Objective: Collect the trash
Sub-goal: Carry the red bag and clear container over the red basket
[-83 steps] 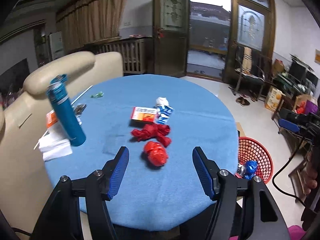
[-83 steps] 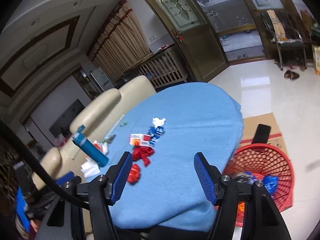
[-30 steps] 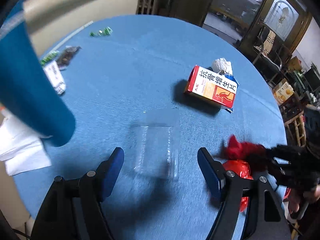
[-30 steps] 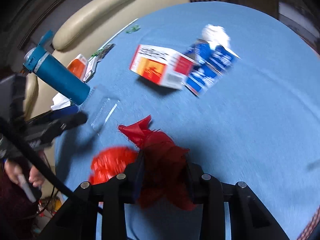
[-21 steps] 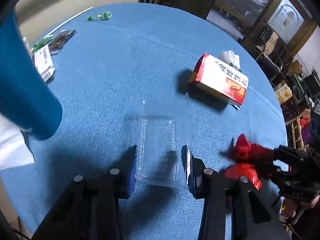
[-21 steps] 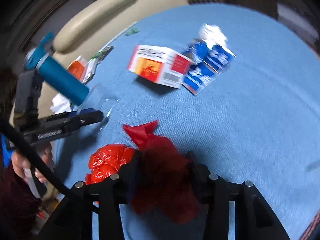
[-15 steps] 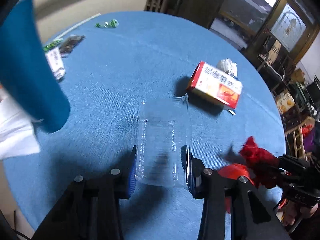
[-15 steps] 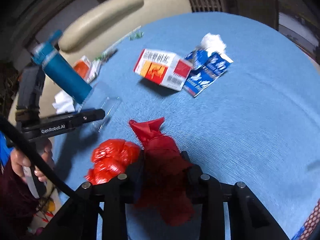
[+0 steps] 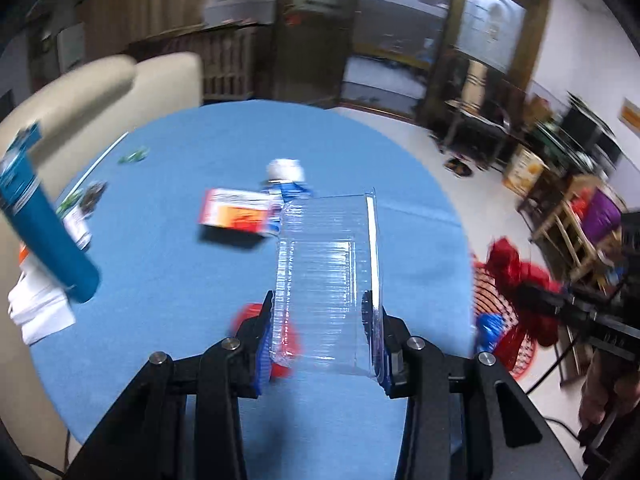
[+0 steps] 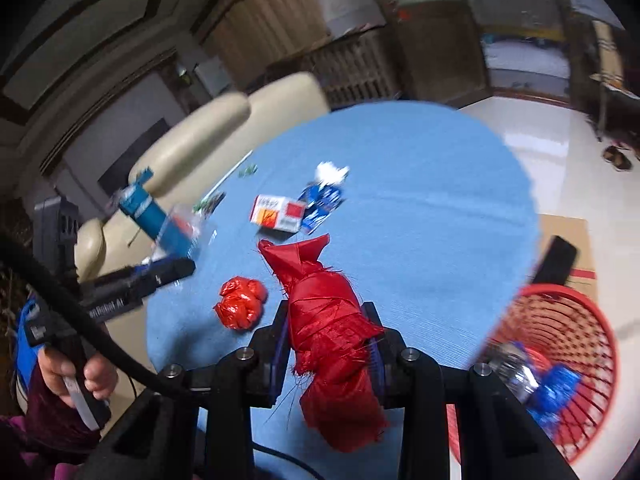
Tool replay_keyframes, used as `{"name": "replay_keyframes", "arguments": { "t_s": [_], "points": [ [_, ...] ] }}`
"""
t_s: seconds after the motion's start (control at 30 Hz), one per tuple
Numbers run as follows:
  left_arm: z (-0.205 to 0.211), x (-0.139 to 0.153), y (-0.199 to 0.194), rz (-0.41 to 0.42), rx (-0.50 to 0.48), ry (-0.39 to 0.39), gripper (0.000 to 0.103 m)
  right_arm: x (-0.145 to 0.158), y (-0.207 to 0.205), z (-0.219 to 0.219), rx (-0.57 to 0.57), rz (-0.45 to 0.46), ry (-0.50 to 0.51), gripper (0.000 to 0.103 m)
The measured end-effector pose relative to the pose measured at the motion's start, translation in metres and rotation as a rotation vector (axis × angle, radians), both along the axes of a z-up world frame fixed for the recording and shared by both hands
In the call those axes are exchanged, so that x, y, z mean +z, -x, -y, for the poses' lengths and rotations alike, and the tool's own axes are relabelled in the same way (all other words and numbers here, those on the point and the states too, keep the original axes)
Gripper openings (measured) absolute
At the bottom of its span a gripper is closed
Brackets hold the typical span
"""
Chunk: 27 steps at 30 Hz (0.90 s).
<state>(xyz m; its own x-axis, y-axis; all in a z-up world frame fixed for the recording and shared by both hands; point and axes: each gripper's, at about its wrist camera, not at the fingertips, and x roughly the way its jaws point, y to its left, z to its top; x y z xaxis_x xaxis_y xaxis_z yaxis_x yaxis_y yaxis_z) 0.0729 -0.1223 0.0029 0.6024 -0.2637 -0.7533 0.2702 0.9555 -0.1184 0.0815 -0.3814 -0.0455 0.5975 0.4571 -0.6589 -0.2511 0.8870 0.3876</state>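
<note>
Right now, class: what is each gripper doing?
Left gripper: shut on the clear plastic tray.
Right gripper: shut on the red cloth bundle.

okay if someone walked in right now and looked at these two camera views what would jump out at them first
Probably the bundle of red cloth clamped in the right gripper, raised above the blue table. Next, the clear plastic tray pinched in the left gripper, also lifted off the table. Then the red basket on the floor past the table's right edge, with blue and silvery trash already inside.
</note>
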Motion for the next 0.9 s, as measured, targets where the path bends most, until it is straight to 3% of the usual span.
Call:
{"name": "replay_keyframes", "arguments": {
  "t_s": [0.13,0.33,0.7,0.9],
  "points": [
    [0.032,0.001,0.021,0.008,-0.096,-0.029,0.043,0.018,0.028,0.049,-0.117,0.028,0.026,0.036],
    [0.058,0.0,0.036,-0.002,-0.161,-0.05,0.043,0.028,0.054,0.11,-0.262,0.046,-0.049,0.036],
    [0.09,0.028,0.041,0.083,-0.173,-0.127,0.043,0.027,0.061,0.12,-0.285,0.048,-0.1,0.036],
    [0.108,0.037,0.045,0.145,-0.174,-0.208,0.043,0.037,0.068,0.126,-0.303,0.069,-0.099,0.036]
  ]
}}
